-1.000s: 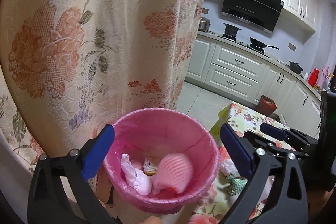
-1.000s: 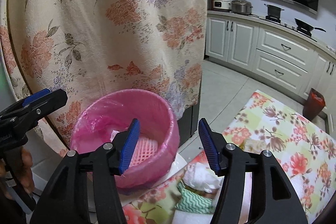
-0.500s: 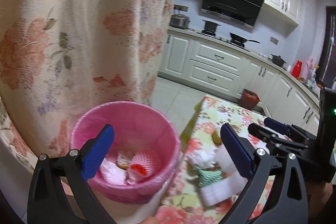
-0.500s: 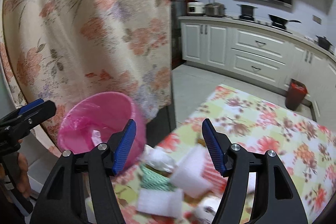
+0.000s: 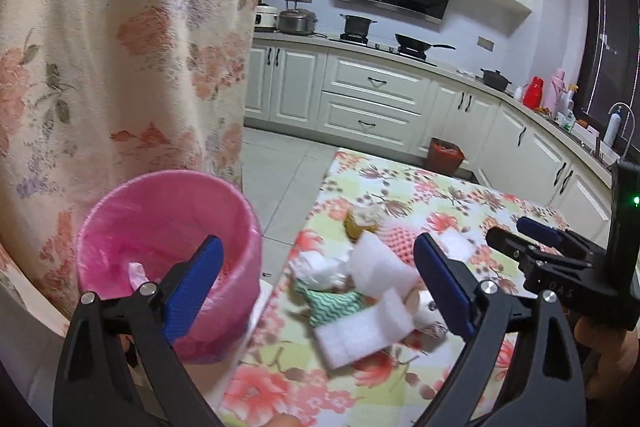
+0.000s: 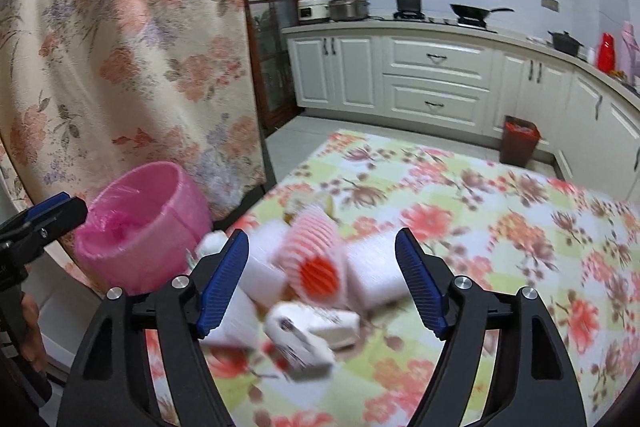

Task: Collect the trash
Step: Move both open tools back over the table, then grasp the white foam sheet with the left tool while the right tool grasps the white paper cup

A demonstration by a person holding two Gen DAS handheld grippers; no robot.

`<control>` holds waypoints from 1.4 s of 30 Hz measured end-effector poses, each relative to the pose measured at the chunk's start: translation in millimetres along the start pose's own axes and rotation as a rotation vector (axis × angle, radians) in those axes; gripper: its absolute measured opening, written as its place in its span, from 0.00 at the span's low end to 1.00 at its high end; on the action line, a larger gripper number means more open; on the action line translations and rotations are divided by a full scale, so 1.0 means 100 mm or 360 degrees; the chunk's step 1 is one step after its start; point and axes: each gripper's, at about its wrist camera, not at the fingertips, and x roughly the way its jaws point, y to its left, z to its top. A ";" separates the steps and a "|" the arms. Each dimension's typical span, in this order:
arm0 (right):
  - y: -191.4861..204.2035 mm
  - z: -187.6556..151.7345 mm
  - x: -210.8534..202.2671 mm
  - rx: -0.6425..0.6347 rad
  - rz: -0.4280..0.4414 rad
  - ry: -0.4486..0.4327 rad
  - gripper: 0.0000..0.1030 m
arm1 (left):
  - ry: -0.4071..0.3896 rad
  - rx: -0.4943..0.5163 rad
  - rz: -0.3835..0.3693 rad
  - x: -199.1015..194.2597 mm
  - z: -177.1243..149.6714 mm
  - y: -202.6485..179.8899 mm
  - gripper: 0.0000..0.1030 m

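**Both grippers empty, swinging onto the trash pile for the next pick**

Step in hand: reach for the next piece. My right gripper (image 6: 322, 281) carries nothing; its jaws have just been opening, and they frame the pile without the pads pressing on anything. My left gripper (image 5: 318, 291) is spread wide, also empty, though its jaws have just eased in slightly.

Where the trash is: the pile sits straight ahead of the right gripper, just beyond its fingertips. Between the jaws I see a red-and-white foam net sleeve (image 6: 316, 259), white foam blocks (image 6: 372, 269) on either side of it, and nearest me a crumpled white wrapper (image 6: 308, 339). From the left gripper, a green zigzag cloth scrap (image 5: 332, 305) lies ahead among the foam. The pink bin (image 5: 168, 255) with its pink liner stands to the left of both grippers, partly behind my left gripper's left finger, already holding some scraps.

Next move, my judgement: lower the right gripper over one piece, probably the net sleeve or wrapper, close, then carry it left to the bin. The foam is light and stacked loosely, so a nudge could scatter it.

Surface and room: a table with a floral tablecloth (image 6: 480, 227), a floral curtain (image 6: 120, 47) beyond the bin, and a kitchen with white cabinets (image 6: 436, 79), pots on the counter, a small brown bin (image 6: 520, 143) on the tiled floor. The near field is motion-blurred.
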 end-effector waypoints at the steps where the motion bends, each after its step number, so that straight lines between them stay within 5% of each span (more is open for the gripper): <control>1: -0.05 -0.04 -0.01 0.0012 -0.0010 0.0009 0.71 | 0.0010 0.0003 -0.0006 0.02 -0.03 -0.04 0.90; 20: -0.51 -0.63 -0.11 0.0107 -0.0061 0.0126 0.80 | 0.0290 0.0038 -0.0094 0.53 -0.61 -0.54 0.90; 42: -0.60 -0.73 -0.01 0.0126 -0.0053 0.0177 0.81 | 0.0571 -0.0114 -0.0006 1.20 -0.90 -0.44 0.90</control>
